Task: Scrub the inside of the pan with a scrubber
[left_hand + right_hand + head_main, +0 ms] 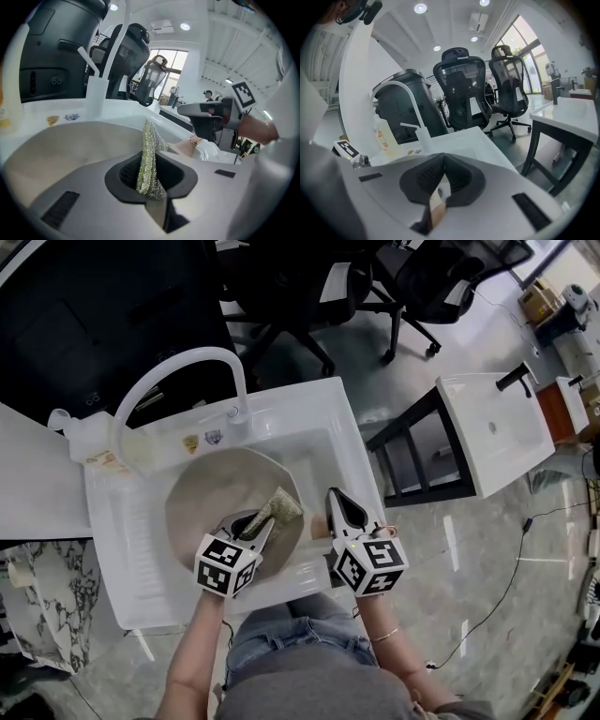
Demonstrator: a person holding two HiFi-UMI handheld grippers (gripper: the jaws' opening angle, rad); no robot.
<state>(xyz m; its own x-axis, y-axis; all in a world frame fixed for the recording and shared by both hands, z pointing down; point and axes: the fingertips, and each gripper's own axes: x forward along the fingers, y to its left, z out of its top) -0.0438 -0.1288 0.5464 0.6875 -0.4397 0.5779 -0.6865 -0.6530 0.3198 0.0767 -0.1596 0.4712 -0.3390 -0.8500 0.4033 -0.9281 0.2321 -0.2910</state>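
Head view: left gripper (255,524) clenched on scrubber (279,504) inside pan (211,488), right gripper (336,499) pinching pan handle (319,526); scrubbing seemingly under way, unfinished.

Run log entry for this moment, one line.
left gripper: shut on scrubber | scrubber: in pan, pan in sink | right gripper: jaws together, beside pan handle
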